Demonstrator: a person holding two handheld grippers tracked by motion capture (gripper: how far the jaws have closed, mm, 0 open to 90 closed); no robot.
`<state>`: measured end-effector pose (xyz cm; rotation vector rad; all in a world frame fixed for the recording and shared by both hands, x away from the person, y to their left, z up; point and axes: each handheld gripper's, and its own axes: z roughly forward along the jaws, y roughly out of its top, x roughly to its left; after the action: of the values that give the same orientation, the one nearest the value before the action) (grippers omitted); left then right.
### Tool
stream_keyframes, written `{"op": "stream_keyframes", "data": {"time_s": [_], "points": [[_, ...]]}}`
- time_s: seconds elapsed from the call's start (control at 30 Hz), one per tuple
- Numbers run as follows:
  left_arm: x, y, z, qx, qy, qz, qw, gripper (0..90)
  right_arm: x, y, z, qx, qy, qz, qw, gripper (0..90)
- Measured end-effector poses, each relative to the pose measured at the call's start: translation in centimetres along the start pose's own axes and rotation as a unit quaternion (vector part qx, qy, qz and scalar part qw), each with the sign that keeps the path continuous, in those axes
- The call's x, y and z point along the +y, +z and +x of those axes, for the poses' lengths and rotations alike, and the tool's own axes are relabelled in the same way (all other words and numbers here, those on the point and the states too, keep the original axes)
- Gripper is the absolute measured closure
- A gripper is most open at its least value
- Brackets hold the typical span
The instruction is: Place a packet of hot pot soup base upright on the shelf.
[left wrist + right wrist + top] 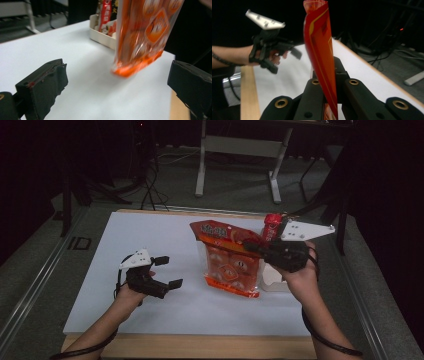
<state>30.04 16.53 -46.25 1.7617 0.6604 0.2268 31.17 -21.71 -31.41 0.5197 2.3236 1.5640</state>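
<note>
Orange crinkly plastic snack bag (227, 260) hangs upright, centre-right, top edge pinched by right gripper (252, 246); left gripper (167, 271), lower left, jaws wide apart, empty, well apart from bag.

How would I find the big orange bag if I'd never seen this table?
Look at the white table and go to its right side, where the right gripper pinches the top of the orange bag. It hangs upright, see-through, with small orange packets inside. The neighbouring white tray is low, and the packet in it is slim and red.

Bare table (150, 235) left of the snack bag (227, 262); tray (274, 282) crowds its right
</note>
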Motion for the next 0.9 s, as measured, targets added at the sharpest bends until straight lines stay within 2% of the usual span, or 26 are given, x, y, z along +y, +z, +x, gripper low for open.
{"op": "stream_keyframes", "data": {"time_s": [0.23,0.43,0.67,0.9], "points": [[-1.4,-0.5,0.3,-0.003,-0.012,0.011,0.9999,0.3,1.2,-2.2,-1.5,-0.037,0.001,-0.014,0.9992,90.0],[-2.6,-0.8,0.4,-0.002,-0.024,0.024,0.9994,0.3,1.5,-4.4,-3.4,-0.069,0.016,-0.023,0.9972,90.0],[-3.7,-0.9,0.6,0.001,-0.036,0.027,0.999,0.4,1.0,-6.5,-5.4,-0.108,0.028,-0.018,0.9936,90.0],[-4.0,-1.0,0.9,0.008,-0.04,0.022,0.9989,0.4,-0.3,-8.0,-7.5,-0.133,0.05,-0.017,0.9897,90.0]]}}
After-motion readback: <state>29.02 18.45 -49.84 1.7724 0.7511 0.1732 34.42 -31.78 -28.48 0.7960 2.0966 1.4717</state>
